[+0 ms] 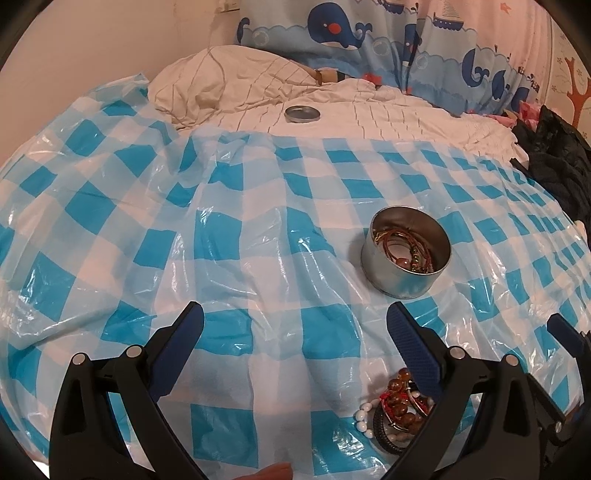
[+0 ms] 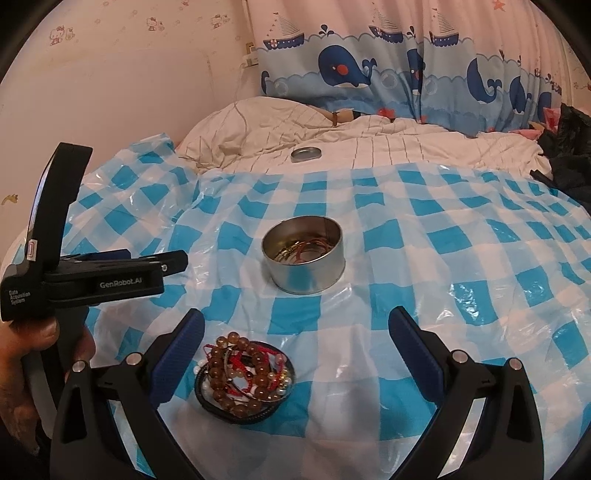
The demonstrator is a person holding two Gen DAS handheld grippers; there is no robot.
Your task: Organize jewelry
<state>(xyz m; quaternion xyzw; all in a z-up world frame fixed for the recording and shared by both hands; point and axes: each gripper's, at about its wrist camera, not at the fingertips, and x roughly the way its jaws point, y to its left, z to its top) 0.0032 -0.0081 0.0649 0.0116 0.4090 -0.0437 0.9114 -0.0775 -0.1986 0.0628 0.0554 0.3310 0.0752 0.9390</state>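
Note:
A round metal tin (image 1: 405,258) (image 2: 303,254) stands open on the blue checked plastic sheet (image 1: 258,229) (image 2: 424,236) and holds some thin bracelets (image 1: 402,246) (image 2: 306,251). A pile of beaded bracelets (image 1: 397,410) (image 2: 245,373) lies on the sheet nearer to me. My left gripper (image 1: 295,317) is open and empty, with the pile under its right finger. My right gripper (image 2: 295,321) is open and empty, with the pile just inside its left finger. The left gripper's body (image 2: 85,273) shows at the left of the right wrist view.
The tin's lid (image 1: 301,113) (image 2: 305,154) lies on the striped cream bedding (image 1: 388,114) beyond the sheet. A pillow (image 1: 221,81) and a whale-print curtain (image 1: 369,33) are at the back. Dark clothing (image 1: 554,158) lies at the right edge.

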